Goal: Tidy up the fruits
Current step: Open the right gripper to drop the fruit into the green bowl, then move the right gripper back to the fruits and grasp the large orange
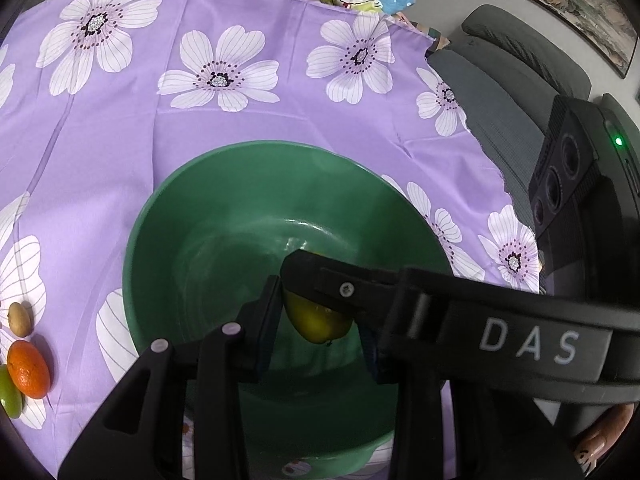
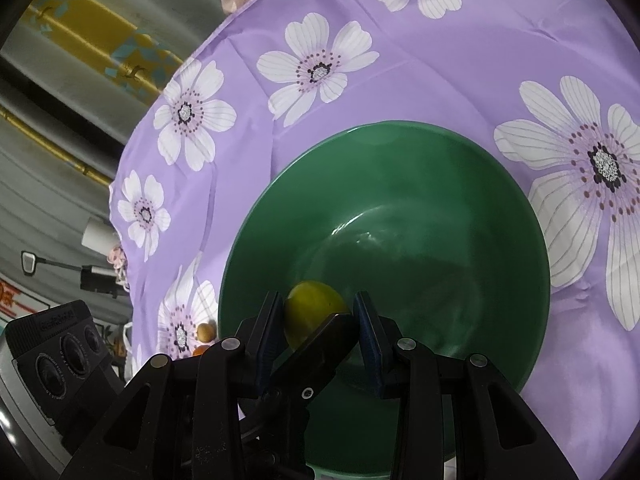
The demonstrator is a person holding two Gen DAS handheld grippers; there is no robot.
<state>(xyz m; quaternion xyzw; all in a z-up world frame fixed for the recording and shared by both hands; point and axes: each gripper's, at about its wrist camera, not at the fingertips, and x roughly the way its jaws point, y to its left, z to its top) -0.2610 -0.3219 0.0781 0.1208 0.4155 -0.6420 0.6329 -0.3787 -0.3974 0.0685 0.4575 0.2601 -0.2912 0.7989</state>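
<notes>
**A:** Both grippers meet over the green bowl (image 1: 224, 216), and your left gripper (image 1: 316, 326) and right gripper (image 2: 318, 322) each pinch the same yellow-green fruit (image 2: 314, 306) just above the near floor.

**B:** And the risk?

**A:** Release unevenly and it rolls or jams between crossed fingers. The tangerine (image 1: 29, 369), the green fruit (image 1: 10, 398) and the small brown fruit (image 1: 19, 319) still wait at the cloth's (image 1: 160, 128) near left

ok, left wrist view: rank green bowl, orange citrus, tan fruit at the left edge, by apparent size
1. Green bowl, by far the largest in frame.
2. Orange citrus.
3. Small tan fruit, noticeably smaller than the citrus.
The two fruits lie side by side on the cloth, so nearness hardly skews their order.
</notes>
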